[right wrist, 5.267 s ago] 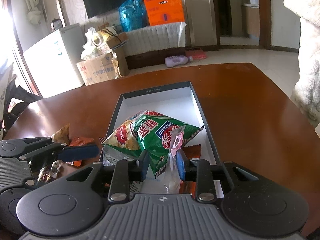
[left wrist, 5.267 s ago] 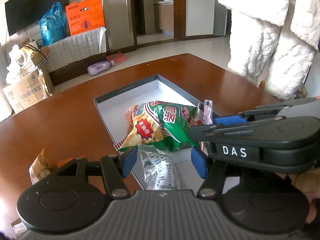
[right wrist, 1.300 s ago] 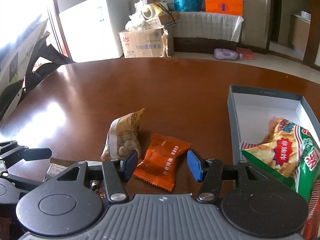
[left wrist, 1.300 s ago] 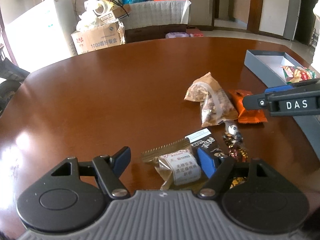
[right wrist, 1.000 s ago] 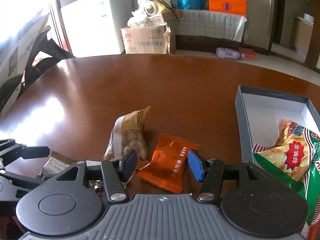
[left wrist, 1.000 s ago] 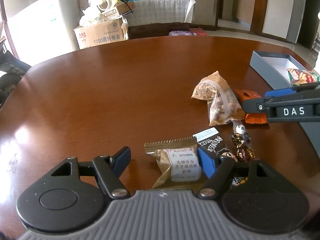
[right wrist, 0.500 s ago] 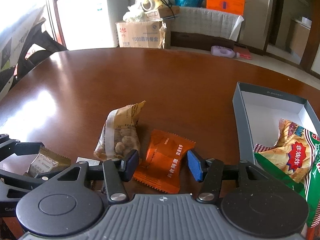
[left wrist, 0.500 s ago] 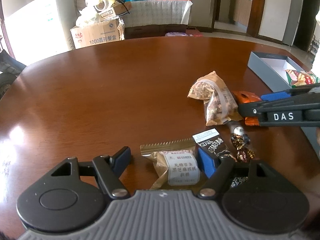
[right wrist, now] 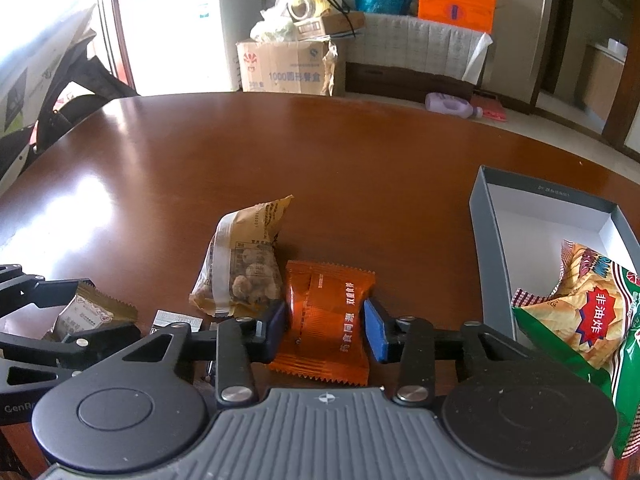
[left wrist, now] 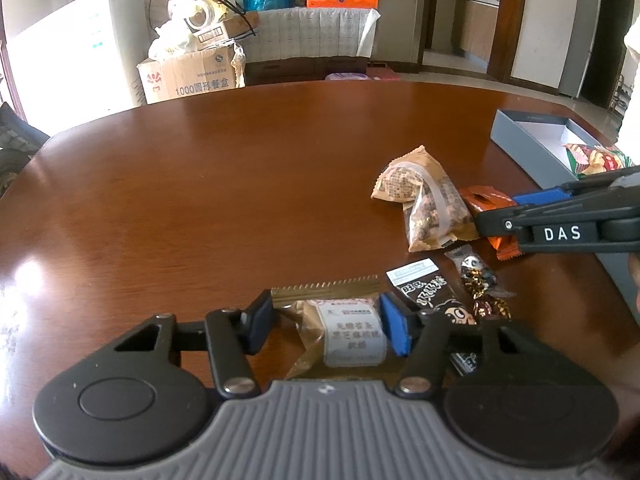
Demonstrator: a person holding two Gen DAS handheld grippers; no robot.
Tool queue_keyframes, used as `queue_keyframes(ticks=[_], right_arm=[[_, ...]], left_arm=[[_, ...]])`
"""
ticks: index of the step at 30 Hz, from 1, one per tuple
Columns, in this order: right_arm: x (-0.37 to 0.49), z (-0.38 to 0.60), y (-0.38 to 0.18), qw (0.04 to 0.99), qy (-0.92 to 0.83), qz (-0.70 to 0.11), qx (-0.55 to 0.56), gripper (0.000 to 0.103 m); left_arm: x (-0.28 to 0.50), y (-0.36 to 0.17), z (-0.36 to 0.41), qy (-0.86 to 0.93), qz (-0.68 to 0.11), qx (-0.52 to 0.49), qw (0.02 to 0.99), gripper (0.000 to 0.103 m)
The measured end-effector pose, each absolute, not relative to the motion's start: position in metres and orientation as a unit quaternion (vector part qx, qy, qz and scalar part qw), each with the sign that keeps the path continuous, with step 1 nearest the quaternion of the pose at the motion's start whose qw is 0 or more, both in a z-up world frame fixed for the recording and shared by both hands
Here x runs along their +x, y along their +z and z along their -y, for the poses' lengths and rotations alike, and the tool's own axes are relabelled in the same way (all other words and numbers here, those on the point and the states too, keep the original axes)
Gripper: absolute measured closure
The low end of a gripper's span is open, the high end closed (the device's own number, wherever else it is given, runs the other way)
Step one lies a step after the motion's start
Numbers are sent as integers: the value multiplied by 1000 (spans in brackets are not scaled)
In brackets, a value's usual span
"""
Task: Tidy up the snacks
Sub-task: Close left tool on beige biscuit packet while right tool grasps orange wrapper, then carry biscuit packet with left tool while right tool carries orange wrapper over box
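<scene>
My left gripper [left wrist: 326, 326] is low over the brown table [left wrist: 200, 200], jaws closing. A gold packet with a white label [left wrist: 352, 336] lies between its blue pads, and both pads touch its sides. In the right wrist view my right gripper [right wrist: 326, 330] is also closing, with an orange packet [right wrist: 328, 304] between its pads and pinched at both sides. A tan bag of nuts [right wrist: 244, 264] lies just left of the orange packet, touching it. The grey box [right wrist: 490, 248] at the right holds a green and yellow chips bag [right wrist: 588, 312].
A black sachet [left wrist: 424, 288] and a few foil-wrapped candies [left wrist: 480, 280] lie right of the gold packet. Past the table's far edge stand a cardboard carton [left wrist: 192, 76] and a white cabinet [left wrist: 72, 60]. A purple bottle [right wrist: 452, 106] lies on the floor.
Both grippers' jaws have narrowed onto their packets: the left onto the gold packet, the right onto the orange one. Both hands stay about where they were.
</scene>
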State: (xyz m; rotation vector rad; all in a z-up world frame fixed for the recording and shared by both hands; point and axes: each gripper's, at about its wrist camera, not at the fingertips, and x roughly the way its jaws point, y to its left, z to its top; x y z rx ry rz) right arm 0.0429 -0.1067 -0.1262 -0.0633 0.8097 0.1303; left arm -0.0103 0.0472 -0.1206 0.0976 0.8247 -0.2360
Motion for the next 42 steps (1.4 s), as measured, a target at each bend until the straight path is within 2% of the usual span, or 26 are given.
queue_keyframes(ticks=[9, 42], right_arm=[[39, 112, -122, 920, 67, -386, -25, 65], [-14, 167, -64, 952, 49, -298, 41, 65]], left_arm=[[-11, -117, -46, -113, -400, 51, 908, 51], [-35, -62, -4, -166, -339, 51, 925, 51]])
